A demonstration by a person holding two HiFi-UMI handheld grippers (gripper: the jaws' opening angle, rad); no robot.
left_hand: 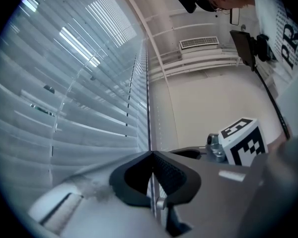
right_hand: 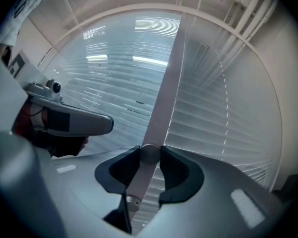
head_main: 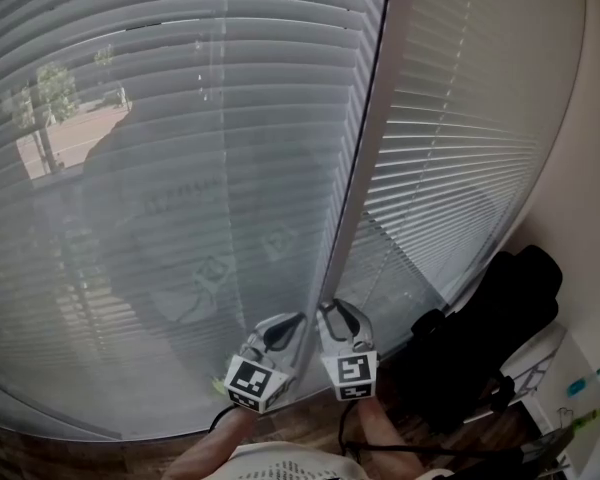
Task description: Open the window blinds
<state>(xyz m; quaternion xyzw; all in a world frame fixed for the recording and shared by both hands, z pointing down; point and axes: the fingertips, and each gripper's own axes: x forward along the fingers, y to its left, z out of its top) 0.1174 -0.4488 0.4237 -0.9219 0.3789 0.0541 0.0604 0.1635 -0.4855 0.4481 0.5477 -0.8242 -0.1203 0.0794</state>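
Nearest the camera, both hands are holding the tongs low at centre, marker cubes facing up, over a strip of wood floor [head_main: 130, 463]. The left gripper [head_main: 295, 323] is sitting just left of the right gripper [head_main: 332, 313], with both tips pointing at the window. In its own view the left gripper [left_hand: 151, 155] is showing jaws closed down and pads meeting at the tips. It's pinching what looks like a thin cord [left_hand: 149, 108] that is running straight up along the blind's edge, and a pale sliver is showing in the slit behind the tips. The right gripper [right_hand: 150, 155] is standing with jaws apart around the pale wand [right_hand: 164, 98]. The pads are sitting close on either side of a round collar on it, and slats are showing through a gap on the right side lower down, so it's reading as a loose straddle, not a squeeze. In the head view the wand [head_main: 355, 138] is hanging down the seam between the two panels, with its lower end right at the jaw tips. Behind it the window blinds [head_main: 180, 118] are covering the whole window. The left panel's slats are letting a tree and a paved patch [head_main: 50, 118] show through, while the right panel [head_main: 460, 148] is reading bright and more closed. A black bulky item [head_main: 500, 318], chair or bag, can't tell which, is sitting off right against the wall [head_main: 590, 168].
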